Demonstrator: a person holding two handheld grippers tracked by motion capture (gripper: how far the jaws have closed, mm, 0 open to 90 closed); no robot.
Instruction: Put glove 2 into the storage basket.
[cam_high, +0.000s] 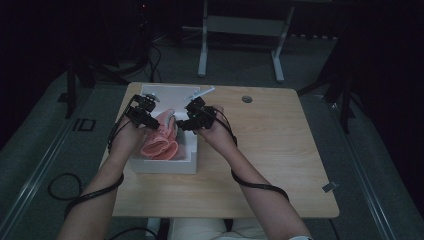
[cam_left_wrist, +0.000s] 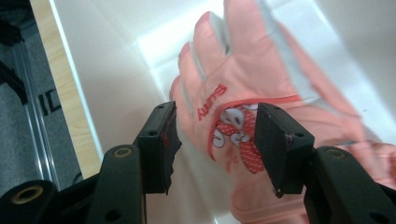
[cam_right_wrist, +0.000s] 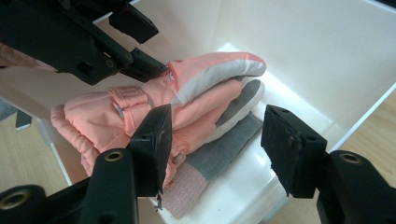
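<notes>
Both grippers over the pink gloves in the white box

Nearest you, your forearms angle in from the near edge toward the white box (cam_high: 165, 165) at the table's left. The pink gloves (cam_high: 161, 140) lie stacked in it, cuffs near, fingertips far. Your left gripper (cam_left_wrist: 212, 140) hangs closest, straddling the top glove's back, jaws released, pads not pressing. Your right gripper (cam_right_wrist: 212, 149) hovers from the right, jaws apart, nothing held, with the gloves lying ahead and left of them.

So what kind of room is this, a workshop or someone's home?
Probably a lab or recording studio rather than a home: a lone wooden table on grey carpet, dark surroundings, a bare white table frame behind, and cabled grippers working over a white box.
</notes>
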